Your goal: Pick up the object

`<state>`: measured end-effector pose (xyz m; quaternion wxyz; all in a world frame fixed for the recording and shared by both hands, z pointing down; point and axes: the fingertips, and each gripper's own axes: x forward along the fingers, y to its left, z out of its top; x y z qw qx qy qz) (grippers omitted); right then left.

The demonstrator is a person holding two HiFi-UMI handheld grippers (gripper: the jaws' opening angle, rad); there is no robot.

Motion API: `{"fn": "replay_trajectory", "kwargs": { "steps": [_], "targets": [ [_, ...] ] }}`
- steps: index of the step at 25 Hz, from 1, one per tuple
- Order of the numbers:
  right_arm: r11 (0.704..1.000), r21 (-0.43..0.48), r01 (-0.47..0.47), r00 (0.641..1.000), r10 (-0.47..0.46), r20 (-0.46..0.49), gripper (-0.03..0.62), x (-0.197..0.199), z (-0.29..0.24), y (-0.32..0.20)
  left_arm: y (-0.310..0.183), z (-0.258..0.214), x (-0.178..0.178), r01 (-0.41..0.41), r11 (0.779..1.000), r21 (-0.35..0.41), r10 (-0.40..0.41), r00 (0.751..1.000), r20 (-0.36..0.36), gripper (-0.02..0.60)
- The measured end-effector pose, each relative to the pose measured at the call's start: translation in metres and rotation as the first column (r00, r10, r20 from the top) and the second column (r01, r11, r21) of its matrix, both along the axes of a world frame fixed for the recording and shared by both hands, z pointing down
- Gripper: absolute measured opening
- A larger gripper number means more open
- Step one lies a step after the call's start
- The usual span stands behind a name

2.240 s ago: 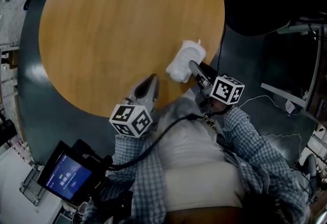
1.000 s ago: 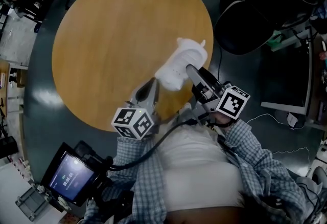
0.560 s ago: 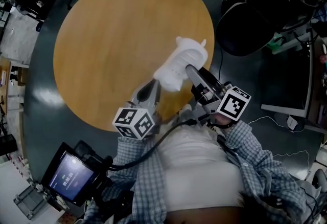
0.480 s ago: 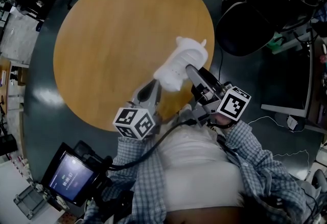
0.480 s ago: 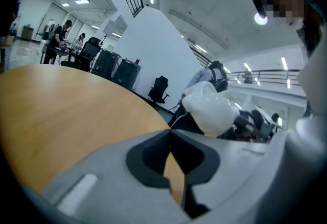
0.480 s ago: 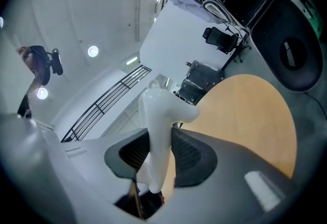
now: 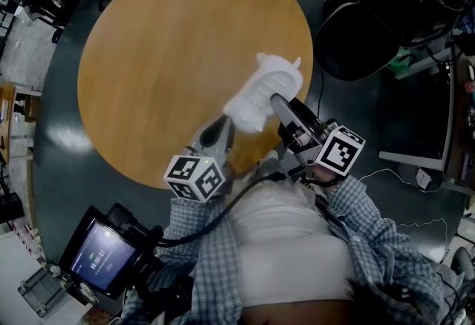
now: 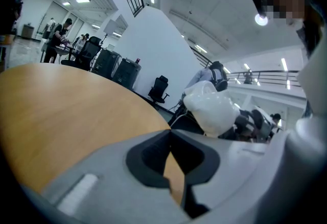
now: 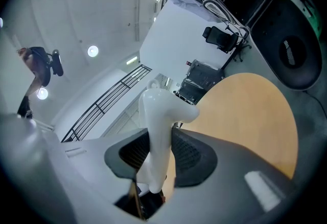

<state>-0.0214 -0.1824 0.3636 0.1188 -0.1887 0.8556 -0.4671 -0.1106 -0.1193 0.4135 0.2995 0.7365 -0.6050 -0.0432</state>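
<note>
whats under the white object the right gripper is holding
Bare top of the round wooden table shows around the white object, clamped in the right gripper. The spot directly beneath is covered by the object.

Table: a round table [image 7: 163, 56] with a smooth, light brown wooden top.
Table edge: it curves all the way round, and the floor shows past it on every side.
Floor: the floor [image 7: 52, 168] is dark grey and shiny, with a bright spot of light on the left.
On the floor: a big black chair [image 7: 371, 27] stands near the table's right side; a small white box [image 7: 424, 179] with a thin white cable lies further right.
</note>
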Motion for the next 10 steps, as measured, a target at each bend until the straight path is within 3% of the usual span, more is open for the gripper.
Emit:
{"fn": "replay_trajectory", "kwargs": {
  "steps": [10],
  "targets": [
    [1.000, -0.002, -0.007, 1.000, 0.007, 0.005, 0.130, -0.0017, -0.0019, 0.0031, 0.0026, 0.0001, -0.0015, -0.007, 1.000, -0.001, 0.007, 1.000, -0.003, 0.003]
  ]
}}
